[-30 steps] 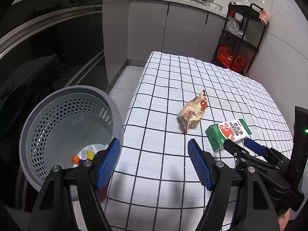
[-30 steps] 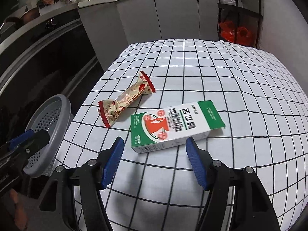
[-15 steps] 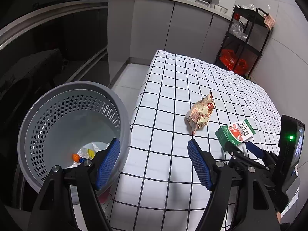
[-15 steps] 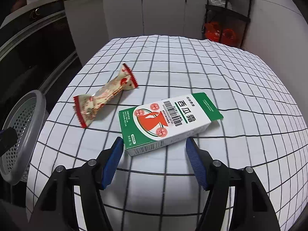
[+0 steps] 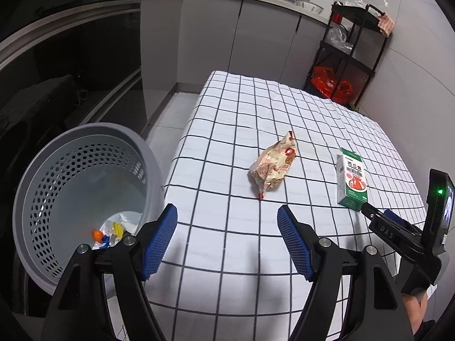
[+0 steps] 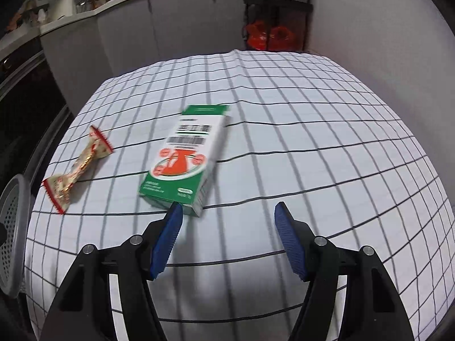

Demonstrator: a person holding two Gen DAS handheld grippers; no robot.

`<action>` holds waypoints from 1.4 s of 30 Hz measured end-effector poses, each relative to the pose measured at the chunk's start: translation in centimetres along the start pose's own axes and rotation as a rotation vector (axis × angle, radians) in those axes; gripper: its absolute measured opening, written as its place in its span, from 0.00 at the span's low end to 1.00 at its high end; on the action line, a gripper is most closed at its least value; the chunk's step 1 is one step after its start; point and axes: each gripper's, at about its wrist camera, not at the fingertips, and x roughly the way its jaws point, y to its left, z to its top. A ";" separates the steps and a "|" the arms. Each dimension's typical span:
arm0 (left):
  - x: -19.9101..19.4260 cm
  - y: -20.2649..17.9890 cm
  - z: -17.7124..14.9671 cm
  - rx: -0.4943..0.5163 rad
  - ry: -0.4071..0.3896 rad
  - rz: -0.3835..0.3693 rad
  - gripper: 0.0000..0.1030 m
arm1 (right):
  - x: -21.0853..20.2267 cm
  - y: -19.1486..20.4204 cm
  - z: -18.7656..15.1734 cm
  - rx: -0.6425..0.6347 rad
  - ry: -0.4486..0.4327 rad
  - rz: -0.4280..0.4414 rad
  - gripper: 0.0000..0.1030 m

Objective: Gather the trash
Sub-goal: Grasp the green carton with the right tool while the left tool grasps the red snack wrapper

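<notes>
Left gripper (image 5: 227, 238): jaws wide, empty, over the near edge of the checked tablecloth (image 5: 284, 108).
Right gripper (image 6: 226, 238): jaws wide, nothing between them; left pad just at the carton's near corner.
Green-and-white carton (image 6: 184, 162): flat on the cloth, ahead of the right gripper.
Snack wrapper (image 5: 273, 167): crumpled, left of the carton, apart from it.
Grey perforated bin (image 5: 82, 170): beside the table's left edge, scraps at its bottom.

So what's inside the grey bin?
At the bottom of the bin lies a little trash: something orange, yellow and blue bits, and clear or white wrappers. The left gripper covers part of the pile, so there may be more.
</notes>
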 end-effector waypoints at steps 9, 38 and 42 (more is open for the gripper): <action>2.1 -2.9 1.8 0.062 -0.009 -0.020 0.69 | -1.0 -2.7 0.8 0.065 -0.026 0.040 0.63; 11.2 -5.5 4.4 0.105 0.112 0.010 0.80 | 4.5 2.1 5.1 -0.003 0.106 0.162 0.69; 12.1 -5.6 4.3 0.110 0.129 0.016 0.80 | 4.7 2.2 5.1 -0.014 0.104 0.153 0.69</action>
